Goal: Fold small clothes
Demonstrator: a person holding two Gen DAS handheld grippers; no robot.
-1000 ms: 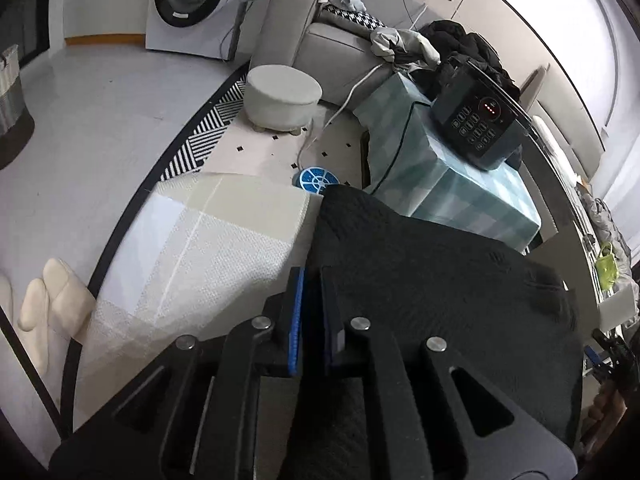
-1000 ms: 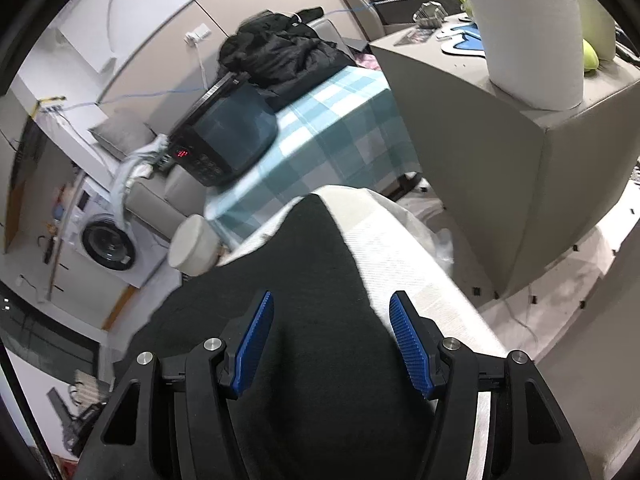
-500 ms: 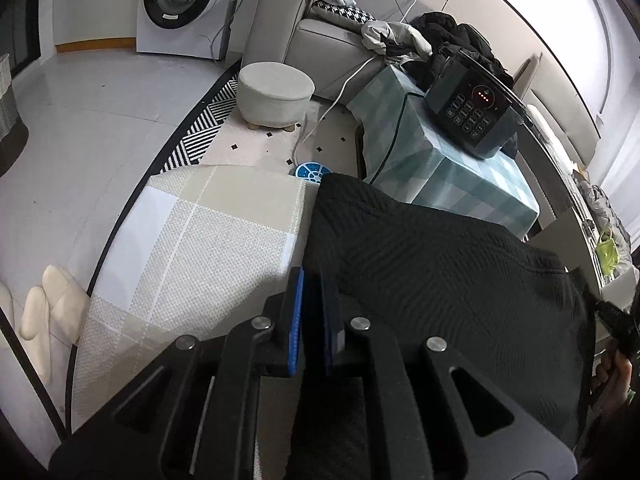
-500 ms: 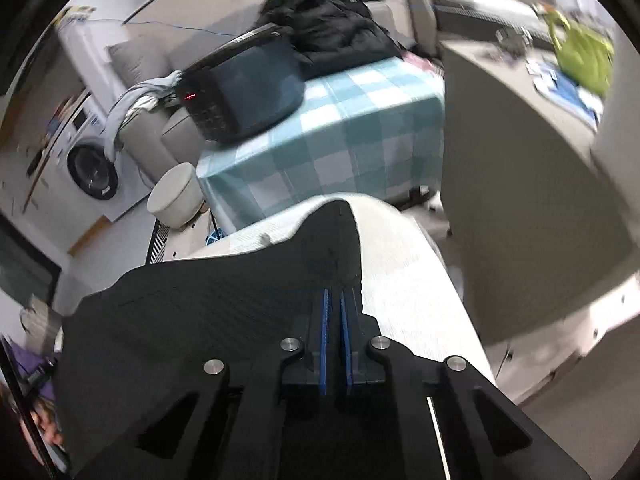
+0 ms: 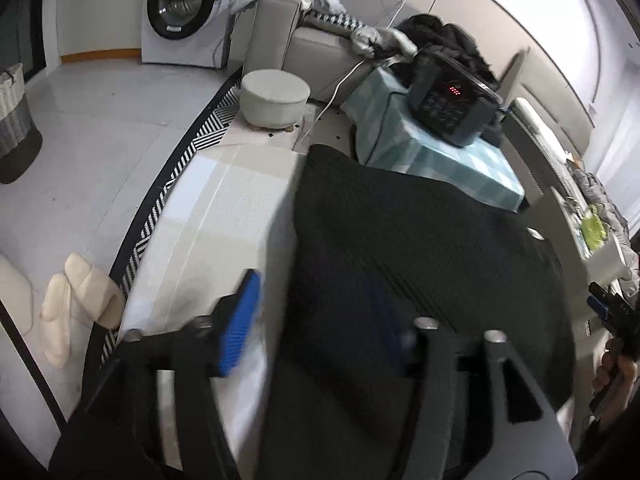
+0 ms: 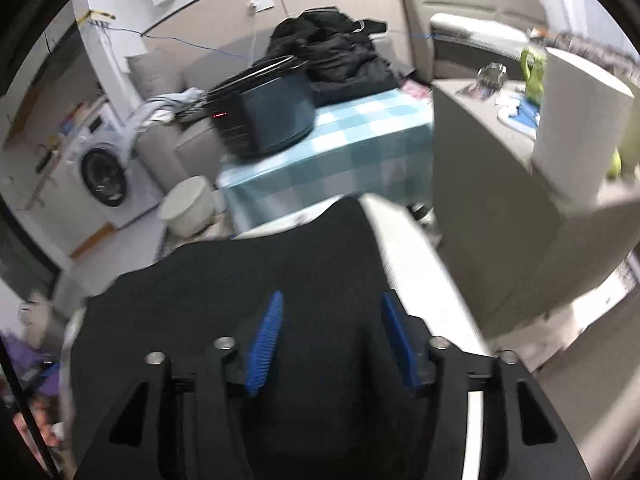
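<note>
A black knitted garment (image 5: pixel 420 248) lies spread on a table with a cream checked cloth (image 5: pixel 224 216). My left gripper (image 5: pixel 312 320) is open over the garment's left edge, one blue pad over the cloth, the other over the fabric. In the right wrist view the same garment (image 6: pixel 280 264) fills the foreground, and my right gripper (image 6: pixel 332 344) is open just above it, holding nothing. The table cloth (image 6: pixel 404 248) shows to its right.
A teal checked table (image 5: pixel 440 160) with a black appliance (image 5: pixel 452 104) stands beyond. A round grey stool (image 5: pixel 276 96), a sofa (image 5: pixel 312 48) and a washing machine (image 5: pixel 184 4) are further back. Slippers (image 5: pixel 76 308) lie on the floor left. A grey cabinet (image 6: pixel 520 200) stands right.
Both grippers were shut on the garment's edges half a second ago. Both have opened and let it go; the garment now lies flat.
</note>
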